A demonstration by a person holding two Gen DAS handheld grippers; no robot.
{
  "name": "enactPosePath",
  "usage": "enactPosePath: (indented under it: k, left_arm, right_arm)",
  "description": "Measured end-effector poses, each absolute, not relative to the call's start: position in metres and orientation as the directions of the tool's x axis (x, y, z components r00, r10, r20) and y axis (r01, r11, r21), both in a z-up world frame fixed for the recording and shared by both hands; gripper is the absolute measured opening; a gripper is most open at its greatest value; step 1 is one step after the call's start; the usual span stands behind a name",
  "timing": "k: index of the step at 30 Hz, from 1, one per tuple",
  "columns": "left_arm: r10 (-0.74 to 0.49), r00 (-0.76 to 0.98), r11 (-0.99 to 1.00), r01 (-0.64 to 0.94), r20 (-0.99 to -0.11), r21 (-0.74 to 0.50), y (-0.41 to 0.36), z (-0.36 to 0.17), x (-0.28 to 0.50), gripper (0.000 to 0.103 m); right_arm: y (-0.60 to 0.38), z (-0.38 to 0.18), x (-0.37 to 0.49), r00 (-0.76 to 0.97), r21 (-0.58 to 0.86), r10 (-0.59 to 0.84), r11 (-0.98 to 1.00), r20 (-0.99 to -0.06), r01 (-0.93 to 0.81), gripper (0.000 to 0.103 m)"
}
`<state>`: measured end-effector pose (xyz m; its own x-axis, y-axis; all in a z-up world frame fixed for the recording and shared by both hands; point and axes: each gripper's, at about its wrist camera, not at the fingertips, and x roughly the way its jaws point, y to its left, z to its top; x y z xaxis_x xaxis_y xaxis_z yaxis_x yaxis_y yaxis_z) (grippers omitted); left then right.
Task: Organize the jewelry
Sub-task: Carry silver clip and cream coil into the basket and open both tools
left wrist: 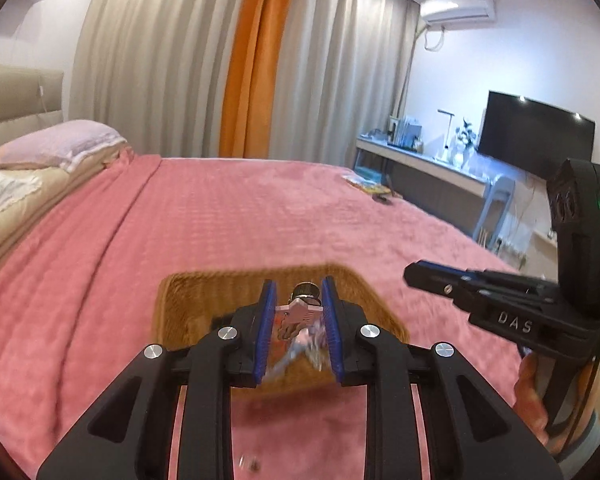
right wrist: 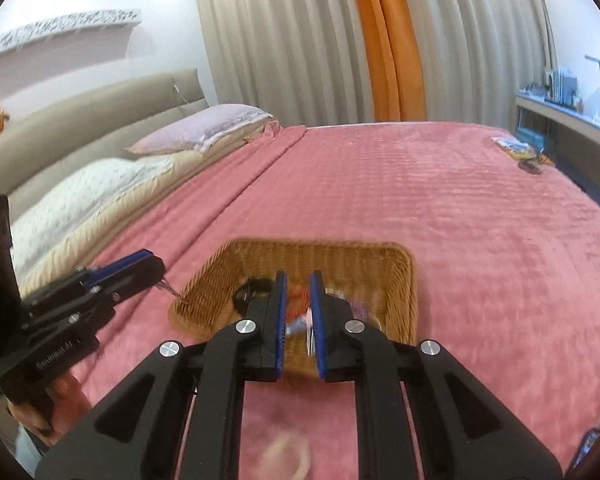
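A woven wicker basket lies on the pink bedspread. My left gripper hangs above the basket, shut on a pinkish metal jewelry piece topped by a silver knob. In the right wrist view a thin bit of that piece pokes out below the left fingertips. My right gripper hovers over the basket with its blue pads close together, and I see nothing held between them. Inside the basket lie a black ring, something orange and other blurred bits.
Pillows sit at the head of the bed on the left. Small flat items lie near the bed's far right edge. A desk and a TV stand beyond. A hand holds each gripper.
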<state>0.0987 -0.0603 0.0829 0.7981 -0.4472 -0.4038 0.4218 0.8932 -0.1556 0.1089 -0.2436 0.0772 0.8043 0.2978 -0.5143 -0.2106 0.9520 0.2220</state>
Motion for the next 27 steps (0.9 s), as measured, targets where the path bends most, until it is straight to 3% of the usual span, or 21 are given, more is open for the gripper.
enactPosePath:
  k: [6,8,10,11,15,20,23,27]
  left_arm:
    - [-0.461,0.752,0.887,0.392,-0.472,-0.243,-0.061,0.040,0.136,0.022]
    - [-0.455,0.743,0.890,0.382,-0.491,-0.248,-0.058,0.028,0.135,0.022]
    - [-0.451,0.733,0.893,0.369,-0.510,-0.259,-0.053,0.022,0.134,0.022]
    - [-0.444,0.735,0.896,0.360,-0.512,-0.260,-0.050,0.020,0.130,0.022]
    - [-0.431,0.741,0.902,0.336,-0.515,-0.270,-0.036,0.017,0.120,0.022]
    - [-0.426,0.744,0.903,0.319,-0.515,-0.286,-0.025,0.020,0.110,0.022]
    - [-0.413,0.747,0.910,0.318,-0.521,-0.265,-0.024,0.022,0.104,0.022]
    - [-0.411,0.746,0.911,0.316,-0.524,-0.264,-0.017,0.021,0.096,0.022]
  right_arm:
    - [-0.251,0.028,0.103,0.664,0.302,0.409,0.912,-0.626,-0.278,0.011]
    - [-0.249,0.009,0.079,0.607,0.324,0.453,0.891,-0.653,-0.317,0.019]
    - [-0.243,-0.009,0.053,0.571,0.301,0.441,0.896,-0.692,-0.328,0.050]
    - [-0.238,-0.018,0.040,0.550,0.294,0.447,0.891,-0.706,-0.347,0.050]
    - [-0.210,-0.034,0.003,0.465,0.313,0.503,0.849,-0.729,-0.427,0.050]
    - [-0.163,-0.049,-0.022,0.455,0.211,0.449,0.850,-0.769,-0.483,0.049]
    - [-0.151,-0.064,-0.022,0.431,0.179,0.417,0.852,-0.800,-0.493,0.037]
    - [-0.145,-0.064,-0.029,0.489,0.078,0.345,0.870,-0.801,-0.486,0.010]
